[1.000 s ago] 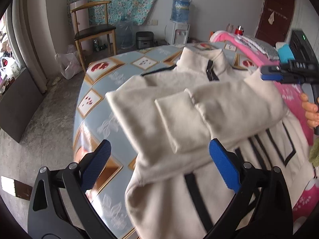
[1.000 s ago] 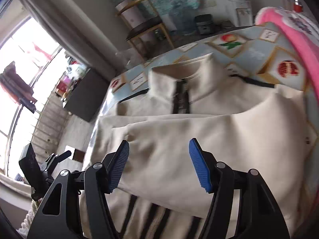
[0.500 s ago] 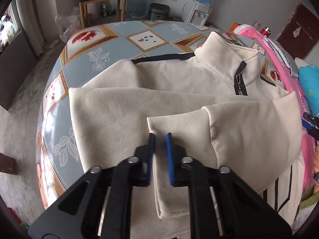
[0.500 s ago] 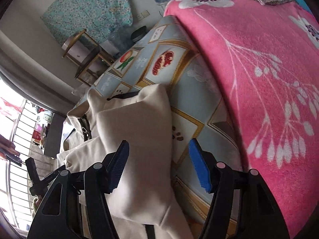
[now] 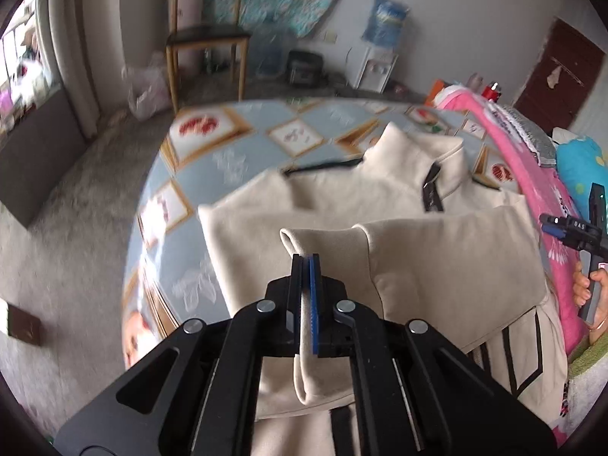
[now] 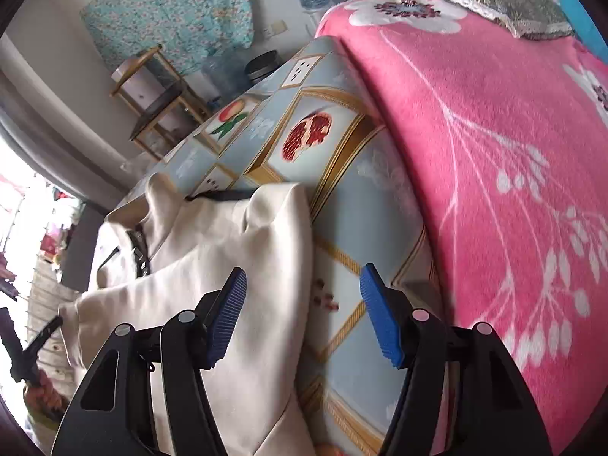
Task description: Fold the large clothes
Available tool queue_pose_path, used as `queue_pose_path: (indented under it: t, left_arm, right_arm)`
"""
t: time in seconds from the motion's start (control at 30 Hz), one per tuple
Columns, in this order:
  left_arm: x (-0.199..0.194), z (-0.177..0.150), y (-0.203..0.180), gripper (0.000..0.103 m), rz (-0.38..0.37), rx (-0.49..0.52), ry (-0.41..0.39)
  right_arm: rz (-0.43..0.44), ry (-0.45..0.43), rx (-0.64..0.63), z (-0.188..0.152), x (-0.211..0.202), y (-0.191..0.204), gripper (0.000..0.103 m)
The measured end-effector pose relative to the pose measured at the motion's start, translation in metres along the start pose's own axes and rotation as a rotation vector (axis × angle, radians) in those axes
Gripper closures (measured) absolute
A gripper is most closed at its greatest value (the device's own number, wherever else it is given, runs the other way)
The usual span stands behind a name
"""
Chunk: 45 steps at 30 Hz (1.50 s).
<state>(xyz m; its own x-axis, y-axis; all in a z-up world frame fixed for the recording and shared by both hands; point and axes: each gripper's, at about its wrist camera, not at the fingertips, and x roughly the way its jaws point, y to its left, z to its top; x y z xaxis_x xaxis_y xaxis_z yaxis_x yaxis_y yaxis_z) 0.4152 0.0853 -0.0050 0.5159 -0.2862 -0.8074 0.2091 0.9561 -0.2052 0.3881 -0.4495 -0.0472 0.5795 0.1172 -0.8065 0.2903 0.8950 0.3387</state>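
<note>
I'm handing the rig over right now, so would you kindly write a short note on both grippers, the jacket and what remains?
Left gripper: jaws shut on the sleeve cuff, lifted off the jacket.
Right gripper: jaws open, holding nothing, over the jacket's right edge and the patterned tablecloth, beside the pink blanket.
Jacket: cream, front up, collar away from you, on the tablecloth.
Done: both sleeves brought across the chest.
Left: place the held cuff, then probably fold the body and hem up.
</note>
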Motion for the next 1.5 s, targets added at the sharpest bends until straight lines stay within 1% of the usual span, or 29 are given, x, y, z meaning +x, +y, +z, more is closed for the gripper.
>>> queue_pose_path:
  t: [0.03,0.13,0.2,0.27,0.37,0.43,0.47,0.57,0.63,0.7,0.73,0.77,0.83,0.87,0.93,0.97,1.0,1.07,1.1,1.17,1.2,1.23,1.27,1.3,1.37,1.43,1.5]
  left_arm:
    - [0.007,-0.004,0.004,0.100,0.007,-0.003,0.014]
    - [0.020,-0.013,0.013,0.100,0.011,-0.014,0.023]
    - [0.025,-0.015,0.016,0.100,0.009,-0.023,0.018]
    - [0.026,-0.016,0.018,0.100,-0.006,-0.023,0.003]
    - [0.013,-0.016,0.012,0.100,-0.014,0.016,-0.062]
    - [0.008,-0.016,0.009,0.100,-0.010,0.040,-0.089]
    - [0.010,-0.016,0.009,0.100,-0.003,0.044,-0.079]
    - [0.030,-0.022,0.014,0.100,0.033,0.037,-0.006]
    - [0.035,-0.025,0.018,0.100,0.029,0.023,0.008]
    - [0.034,-0.024,0.023,0.099,0.011,0.001,0.009]
    - [0.033,-0.023,0.025,0.098,0.009,-0.008,0.005]
    - [0.030,-0.022,0.027,0.097,0.024,-0.014,-0.008]
    - [0.019,-0.018,0.033,0.096,0.055,-0.028,-0.055]
    - [0.014,-0.017,0.036,0.096,0.054,-0.039,-0.071]
    - [0.004,-0.016,0.037,0.096,0.023,-0.049,-0.089]
    - [0.001,-0.016,0.033,0.096,0.009,-0.038,-0.090]
    - [-0.001,-0.018,0.026,0.096,-0.009,-0.014,-0.084]
    - [-0.001,-0.022,0.010,0.096,-0.053,0.034,-0.053]
    - [0.002,-0.026,0.001,0.096,-0.073,0.057,-0.029]
    - [0.013,-0.035,-0.012,0.092,-0.073,0.083,0.024]
    - [0.021,-0.040,-0.015,0.090,-0.049,0.089,0.057]
    - [0.029,-0.046,-0.016,0.089,-0.022,0.094,0.084]
    - [0.033,-0.051,-0.015,0.089,-0.008,0.097,0.083]
    - [0.031,-0.053,-0.015,0.089,-0.005,0.102,0.061]
    - [0.025,-0.054,-0.014,0.089,0.009,0.103,0.072]
    - [0.011,-0.057,-0.016,0.088,0.000,0.115,0.056]
    - [-0.004,-0.062,-0.019,0.081,0.008,0.139,0.045]
  right_arm:
    - [-0.016,0.005,-0.018,0.003,0.006,0.003,0.048]
    - [-0.075,0.011,-0.070,0.010,0.019,0.012,0.051]
    - [-0.131,0.004,-0.117,0.014,0.024,0.020,0.062]
    - [-0.118,0.004,-0.149,0.016,0.025,0.026,0.098]
    - [-0.123,-0.077,-0.191,0.012,0.009,0.036,0.098]
    - [-0.127,-0.103,-0.194,0.010,0.006,0.036,0.098]
    - [-0.140,-0.100,-0.198,0.009,0.008,0.036,0.098]
    - [-0.178,-0.068,-0.185,0.007,0.023,0.029,0.098]
    - [-0.181,-0.052,-0.176,0.008,0.027,0.025,0.098]
    - [-0.183,-0.065,-0.154,0.009,0.022,0.023,0.093]
    - [-0.183,-0.071,-0.145,0.010,0.020,0.022,0.083]
    - [-0.185,-0.087,-0.135,0.011,0.013,0.021,0.073]
    - [-0.179,-0.125,-0.126,0.011,-0.001,0.020,0.064]
    - [-0.159,-0.140,-0.130,0.009,-0.012,0.022,0.063]
    - [-0.104,-0.145,-0.174,0.000,-0.027,0.033,0.061]
    - [-0.066,-0.133,-0.219,-0.009,-0.034,0.044,0.055]
    - [-0.027,-0.111,-0.274,-0.022,-0.039,0.057,0.053]
    - [0.047,-0.050,-0.381,-0.047,-0.042,0.079,0.052]
    - [0.065,-0.023,-0.437,-0.063,-0.041,0.089,0.052]
    - [0.041,0.014,-0.518,-0.087,-0.034,0.101,0.052]
    - [0.005,0.047,-0.546,-0.099,-0.024,0.103,0.052]
    - [-0.040,0.083,-0.555,-0.105,-0.014,0.101,0.052]
    - [-0.125,0.131,-0.555,-0.112,0.001,0.095,0.052]
    - [-0.147,0.134,-0.548,-0.115,0.004,0.091,0.052]
    - [-0.136,0.131,-0.498,-0.114,-0.008,0.089,0.052]
    - [-0.099,0.104,-0.454,-0.116,-0.030,0.092,0.052]
    - [-0.091,0.091,-0.443,-0.128,-0.046,0.097,0.051]
